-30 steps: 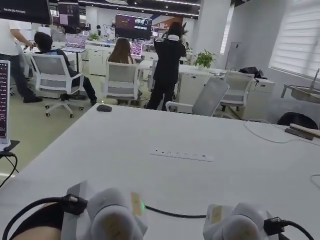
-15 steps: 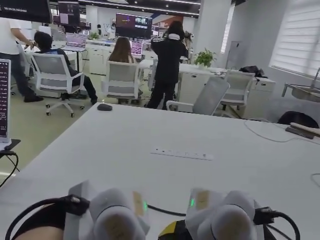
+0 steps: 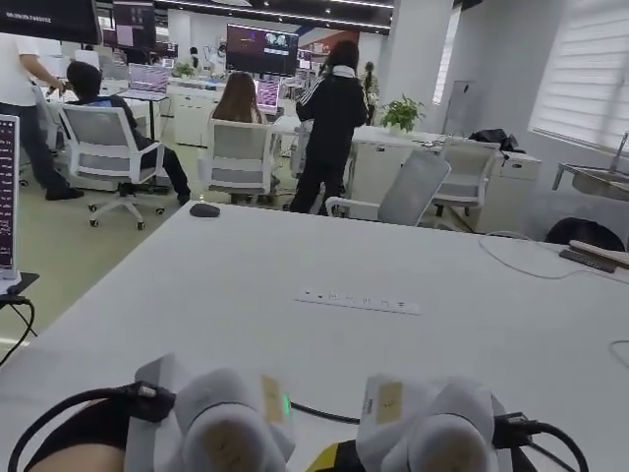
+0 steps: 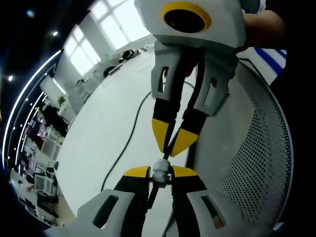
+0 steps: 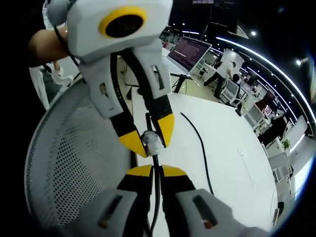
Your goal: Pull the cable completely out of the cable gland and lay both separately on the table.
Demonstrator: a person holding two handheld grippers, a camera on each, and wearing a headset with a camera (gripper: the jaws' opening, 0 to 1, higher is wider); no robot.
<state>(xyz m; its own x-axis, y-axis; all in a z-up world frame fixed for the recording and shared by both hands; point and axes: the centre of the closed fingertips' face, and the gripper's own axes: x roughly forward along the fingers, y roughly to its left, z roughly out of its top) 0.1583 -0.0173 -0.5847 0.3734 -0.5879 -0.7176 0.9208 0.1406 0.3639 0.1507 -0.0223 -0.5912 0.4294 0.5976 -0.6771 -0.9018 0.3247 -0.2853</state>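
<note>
At the near edge of the desk (image 3: 295,246), over a mesh chair (image 4: 247,148), I hold the work between two tools. The left hand-held gripper (image 4: 160,172) is clamped on the white gland (image 5: 150,139). The right hand-held gripper (image 5: 157,171) is clamped on the black cable (image 5: 155,159) just beside it, the two pairs of tips nearly touching. The cable runs into the gland; I judge the pull barely begun, with nothing laid down yet.

The risks, as I read them: with so little cable between the two grips, a pull off the gland's axis could bind the cable at the seal. The smooth jacket could then slide through the right jaws instead of coming out. If it lets go suddenly, either part may jump from its grip. Since the work hangs over the chair rather than the desk, a dropped piece would land on the mesh or the floor.

The head view gives me the broad desk ahead with a power strip (image 3: 359,304), and the backs of both tools low in frame; the grasp itself is hidden behind them. The left gripper view shows the gland seated between its own yellow tips. The right gripper view shows the cable running back between its own jaws.
</note>
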